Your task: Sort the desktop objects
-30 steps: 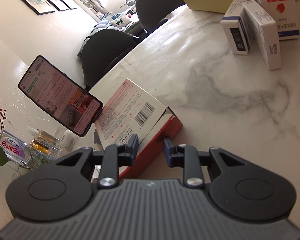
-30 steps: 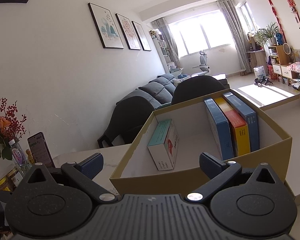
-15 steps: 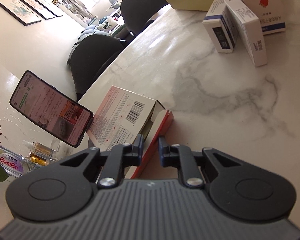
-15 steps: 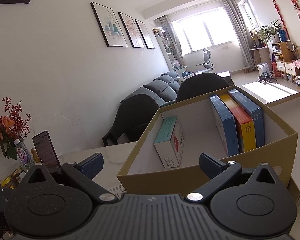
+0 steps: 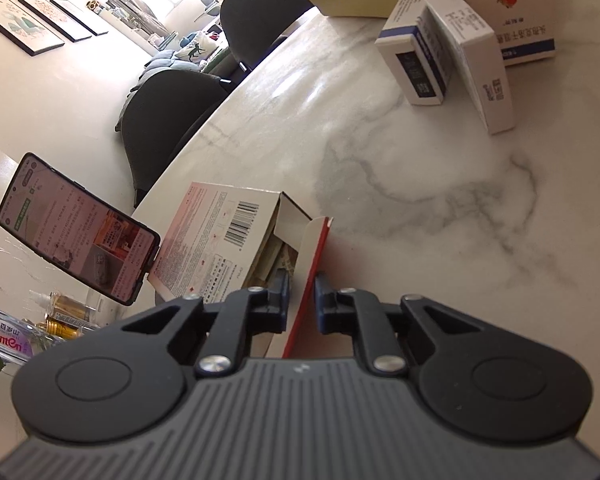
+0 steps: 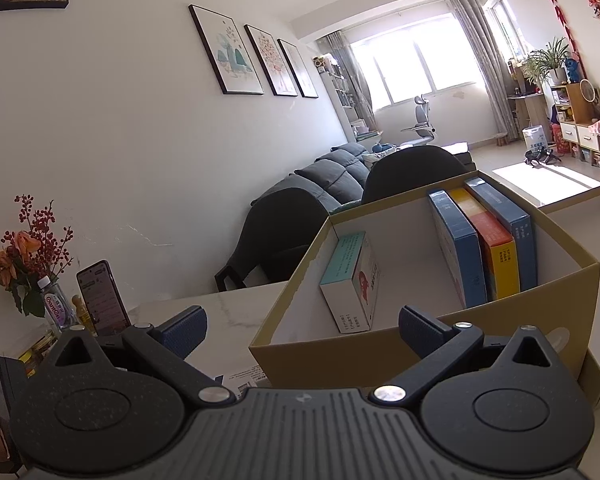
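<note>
**Gripper pinches open carton on marble table**

The left gripper (image 5: 301, 292), angled downward, clamps the red-edged flap of a barcoded carton (image 5: 228, 236) lying on the veined marble table (image 5: 420, 208). A "Ganten" bottle (image 5: 4, 336) stands nearby. The right gripper (image 6: 302, 330) hovers wide open before the cardboard box (image 6: 380, 356).

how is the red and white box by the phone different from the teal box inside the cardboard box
The red and white box lies on the marble table with its end flap open; the teal box stands closed on edge inside the cardboard box. The left hand-held gripper pinches the first's flap; nothing touches the second. Both are small printed cartons.
</note>
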{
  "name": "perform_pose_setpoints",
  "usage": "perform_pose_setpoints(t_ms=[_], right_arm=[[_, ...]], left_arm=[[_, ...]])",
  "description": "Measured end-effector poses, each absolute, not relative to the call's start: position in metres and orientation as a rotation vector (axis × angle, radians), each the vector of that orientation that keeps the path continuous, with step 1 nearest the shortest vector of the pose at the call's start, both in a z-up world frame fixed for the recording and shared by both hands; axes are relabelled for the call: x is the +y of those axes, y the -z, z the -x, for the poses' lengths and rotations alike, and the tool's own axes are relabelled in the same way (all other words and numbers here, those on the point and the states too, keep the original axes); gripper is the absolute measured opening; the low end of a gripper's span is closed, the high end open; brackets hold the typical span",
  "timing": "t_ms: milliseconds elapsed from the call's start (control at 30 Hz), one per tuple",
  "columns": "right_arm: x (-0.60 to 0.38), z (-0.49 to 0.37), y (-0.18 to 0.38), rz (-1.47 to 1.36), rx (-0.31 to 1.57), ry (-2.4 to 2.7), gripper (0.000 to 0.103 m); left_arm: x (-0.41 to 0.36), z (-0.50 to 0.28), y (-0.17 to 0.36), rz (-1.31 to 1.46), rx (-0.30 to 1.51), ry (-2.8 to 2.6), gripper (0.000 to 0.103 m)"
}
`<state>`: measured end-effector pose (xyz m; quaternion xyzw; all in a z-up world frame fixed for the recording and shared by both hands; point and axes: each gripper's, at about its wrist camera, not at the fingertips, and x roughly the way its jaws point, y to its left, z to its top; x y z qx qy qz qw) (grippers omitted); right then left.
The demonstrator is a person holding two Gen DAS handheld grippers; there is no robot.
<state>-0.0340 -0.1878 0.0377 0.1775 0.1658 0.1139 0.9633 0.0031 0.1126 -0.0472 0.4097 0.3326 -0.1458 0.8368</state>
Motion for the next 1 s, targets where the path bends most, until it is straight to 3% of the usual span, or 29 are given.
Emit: perform_pose_setpoints(t_ms=[733,900,1000], right_arm=[[-0.152,0.038,-0.042,-0.306,0.349,-0.356,0.103],[-0.133,0.033,-0.041,-0.279,0.367,-0.411,0.103],[-0.121,0.028,-0.041,-0.262,0.381,-0.444,0.102]], left_arm=[[0.099,0.037,0.031,-0.683,0.721,0.531,0.011],[0.111,0.039,0.026,-0.562,0.732,0.541,0.017],[0.119,0.04,0.023,-0.482,0.738,0.546,0.026]])
